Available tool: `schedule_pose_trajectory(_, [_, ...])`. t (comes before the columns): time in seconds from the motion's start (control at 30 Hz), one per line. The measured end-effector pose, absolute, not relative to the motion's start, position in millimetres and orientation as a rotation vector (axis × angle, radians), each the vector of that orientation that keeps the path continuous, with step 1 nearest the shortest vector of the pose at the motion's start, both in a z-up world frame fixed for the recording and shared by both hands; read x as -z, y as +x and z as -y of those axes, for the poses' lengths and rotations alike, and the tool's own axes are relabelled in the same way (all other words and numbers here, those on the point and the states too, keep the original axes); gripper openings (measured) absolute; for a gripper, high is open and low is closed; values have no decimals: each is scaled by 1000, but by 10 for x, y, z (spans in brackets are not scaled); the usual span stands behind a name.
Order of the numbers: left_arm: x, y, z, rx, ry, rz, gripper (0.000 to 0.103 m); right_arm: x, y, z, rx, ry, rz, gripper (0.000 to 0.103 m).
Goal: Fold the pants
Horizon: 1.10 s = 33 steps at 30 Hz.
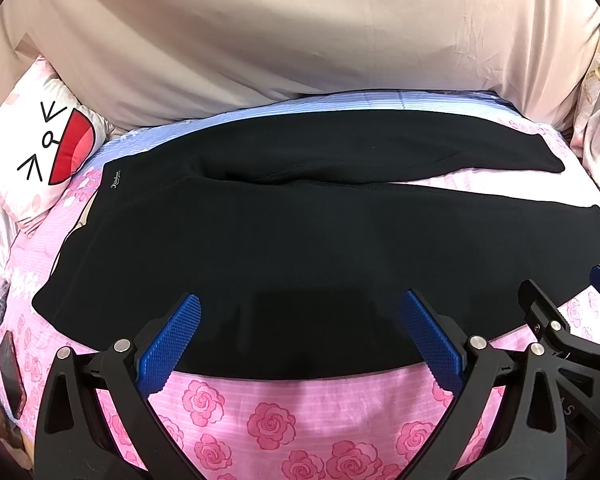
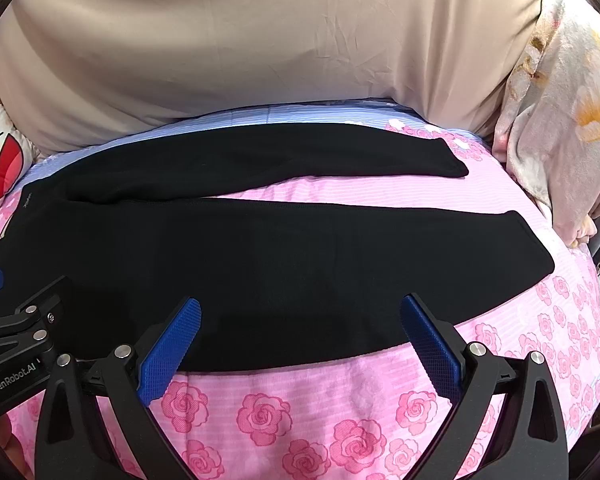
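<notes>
- Black pants (image 1: pixel 284 240) lie spread flat on a bed covered by a pink rose-print sheet (image 1: pixel 268 420), waistband to the left and both legs running off to the right
- Near the waistband's far corner a small pale logo (image 1: pixel 117 185) shows on the fabric
- The two legs split apart toward the right, with a wedge of pink sheet showing between them; the far leg (image 2: pixel 340 160) ends short of the near leg (image 2: pixel 420 256)
- The left gripper (image 1: pixel 300 328) hangs over the near edge of the pants toward the waistband end, its jaws spread wide, and nothing sits between them
- Its blue ribbed pads (image 1: pixel 180 340) sit over the black cloth; whether they touch it I cannot tell
- The right gripper (image 2: pixel 300 332) hangs over the near edge of the near leg, farther right, jaws likewise spread wide and holding nothing
- Both grippers sit side by side: each one shows at the edge of the other's camera view, and the left one carries the lettering "GenRobot.AI"
- Behind the pants a strip of blue striped sheet (image 1: pixel 340 104) runs along the far side, and above it rises a large beige bedcover (image 1: pixel 300 40)
- A white cushion with a cartoon face and red mouth (image 1: pixel 48 148) rests at the left, just beyond the waistband
- A dark phone in a red case (image 1: pixel 10 372) lies on the sheet at the near left
- A pale floral blanket (image 2: pixel 560 128) is heaped at the right, beyond the leg ends
</notes>
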<state>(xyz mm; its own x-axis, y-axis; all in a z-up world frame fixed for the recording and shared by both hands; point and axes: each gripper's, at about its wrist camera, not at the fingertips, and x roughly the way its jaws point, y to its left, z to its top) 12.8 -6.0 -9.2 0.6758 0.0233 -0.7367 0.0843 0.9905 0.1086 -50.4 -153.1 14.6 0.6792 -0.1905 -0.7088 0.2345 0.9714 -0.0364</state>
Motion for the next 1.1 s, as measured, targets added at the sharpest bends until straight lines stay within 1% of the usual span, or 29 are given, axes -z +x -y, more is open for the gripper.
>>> schedule_pose_trajectory(0.77, [128, 116, 47, 33, 143, -837, 98, -106, -459, 1513, 238, 61, -805, 98])
schedule_pose_trajectory(1.1, [185, 237, 70, 29, 151, -866, 98, -41, -372, 1529, 240, 63, -830, 98])
